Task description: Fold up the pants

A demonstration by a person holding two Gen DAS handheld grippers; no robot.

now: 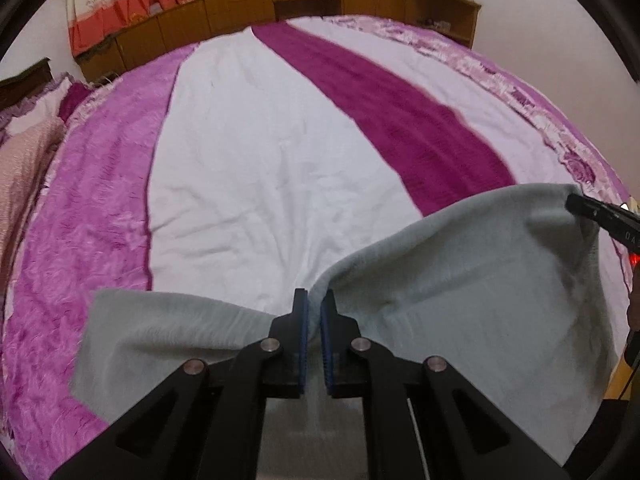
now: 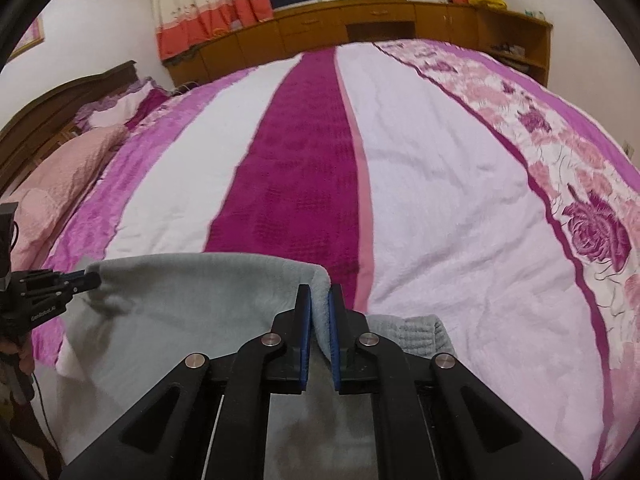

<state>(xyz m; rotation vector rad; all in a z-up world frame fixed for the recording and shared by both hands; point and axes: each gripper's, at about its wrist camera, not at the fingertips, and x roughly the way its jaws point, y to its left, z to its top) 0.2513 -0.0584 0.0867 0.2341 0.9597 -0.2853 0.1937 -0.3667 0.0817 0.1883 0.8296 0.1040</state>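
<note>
Grey fleece pants [image 1: 460, 292] are hanging from the left claw [image 1: 314, 312], which is pinching a fold of their top edge; that edge is running rightward to the right claw [image 1: 580, 205], above the purple-and-white striped bed quilt [image 1: 248, 168].

From the right wrist, the right claw [image 2: 319, 308] is pinching the same hem, stretching leftward to the left claw [image 2: 90, 280]. Both are equally engaged; open bed is lying ahead.

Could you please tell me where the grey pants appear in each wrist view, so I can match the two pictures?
Left wrist: grey pants fill the lower right, pinched by the left gripper.
Right wrist: they fill the lower left, pinched by the right gripper.
Shared landmark: the dark magenta stripe on the bedspread.
</note>
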